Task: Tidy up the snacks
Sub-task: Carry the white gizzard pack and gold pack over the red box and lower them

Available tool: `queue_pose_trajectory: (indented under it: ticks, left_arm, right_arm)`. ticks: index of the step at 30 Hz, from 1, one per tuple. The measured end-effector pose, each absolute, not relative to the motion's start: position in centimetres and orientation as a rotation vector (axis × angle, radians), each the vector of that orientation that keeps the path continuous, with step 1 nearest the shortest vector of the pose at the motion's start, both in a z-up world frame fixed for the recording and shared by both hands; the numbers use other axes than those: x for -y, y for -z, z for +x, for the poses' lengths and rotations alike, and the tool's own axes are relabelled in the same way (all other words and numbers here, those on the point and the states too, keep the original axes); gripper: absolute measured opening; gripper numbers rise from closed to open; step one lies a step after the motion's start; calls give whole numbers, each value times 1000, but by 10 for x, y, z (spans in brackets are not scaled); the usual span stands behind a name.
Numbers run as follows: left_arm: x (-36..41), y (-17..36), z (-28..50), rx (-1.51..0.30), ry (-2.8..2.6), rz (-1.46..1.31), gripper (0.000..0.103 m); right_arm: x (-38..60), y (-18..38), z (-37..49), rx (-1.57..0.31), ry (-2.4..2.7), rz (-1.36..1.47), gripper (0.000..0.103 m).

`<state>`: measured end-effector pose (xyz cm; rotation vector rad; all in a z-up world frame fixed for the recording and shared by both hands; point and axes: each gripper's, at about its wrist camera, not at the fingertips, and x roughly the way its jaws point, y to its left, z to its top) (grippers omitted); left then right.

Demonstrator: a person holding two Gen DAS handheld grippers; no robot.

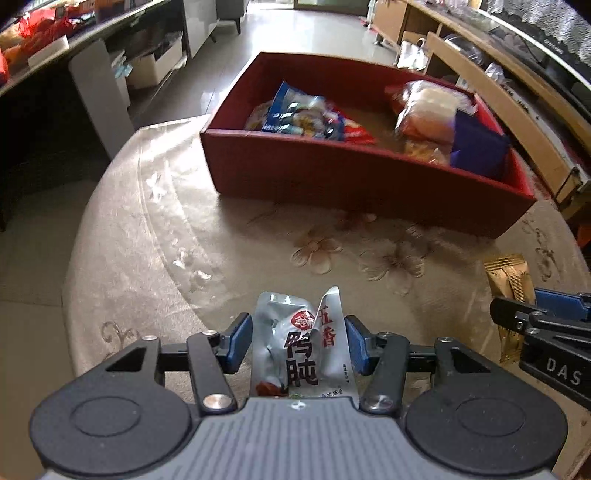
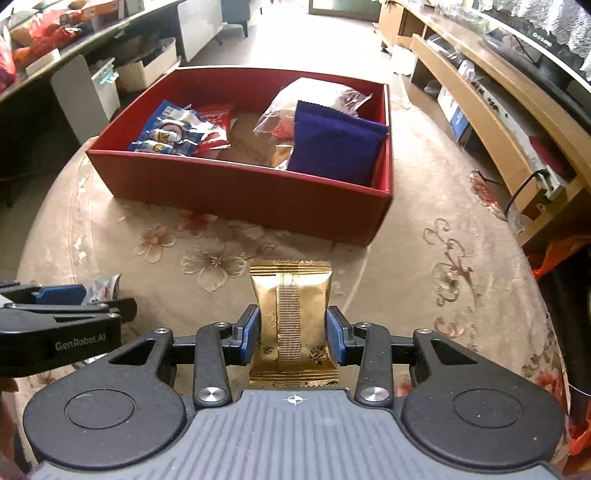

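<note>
My left gripper (image 1: pixel 297 341) is shut on a crumpled silver snack packet (image 1: pixel 299 343) with dark and red lettering, held above the floral tablecloth. My right gripper (image 2: pixel 293 332) is shut on a gold foil packet (image 2: pixel 291 321), its blue pads pressing both sides. Each gripper shows at the edge of the other's view: the right gripper (image 1: pixel 524 314) with the gold foil packet (image 1: pixel 511 280), the left gripper (image 2: pixel 85 299) with the silver snack packet (image 2: pixel 105 286). Ahead stands a red box (image 1: pixel 332 173) (image 2: pixel 240 184) holding several snacks, among them a blue packet (image 2: pixel 173 129), a purple pouch (image 2: pixel 332 144) and a clear bag (image 2: pixel 310 99).
A round table with a beige floral cloth (image 2: pixel 443 258) carries the box. A wooden low cabinet (image 2: pixel 498 122) runs along the right. A counter with red items (image 1: pixel 37 33) and white boxes (image 1: pixel 155 66) lies at the left. Tiled floor (image 1: pixel 295 26) stretches beyond.
</note>
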<state>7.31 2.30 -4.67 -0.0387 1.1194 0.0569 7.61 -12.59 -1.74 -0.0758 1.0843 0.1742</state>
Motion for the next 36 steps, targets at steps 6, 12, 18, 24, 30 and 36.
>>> queue_pose_trajectory:
  ticks: [6, 12, 18, 24, 30, 36]
  left_arm:
    - [-14, 36, 63, -1078, -42, 9, 52]
    - [-16, 33, 49, -1078, -29, 8, 52]
    - [-18, 28, 33, -1070, -20, 7, 52]
    - [-20, 21, 22, -1047, -29, 21, 52]
    - [-20, 13, 14, -1038, -28, 23, 52]
    - [-19, 0, 13, -1010, 0, 3, 52]
  right_arm:
    - [130, 10, 65, -1058, -155, -79, 46]
    - [128, 9, 48, -1055, -147, -85, 47]
    - [127, 3, 27, -1034, -148, -80, 47]
    - [127, -6, 12, -1006, -146, -66, 47]
    - [127, -16, 1, -971, -148, -52, 47]
    - [132, -23, 3, -940, -130, -23, 47]
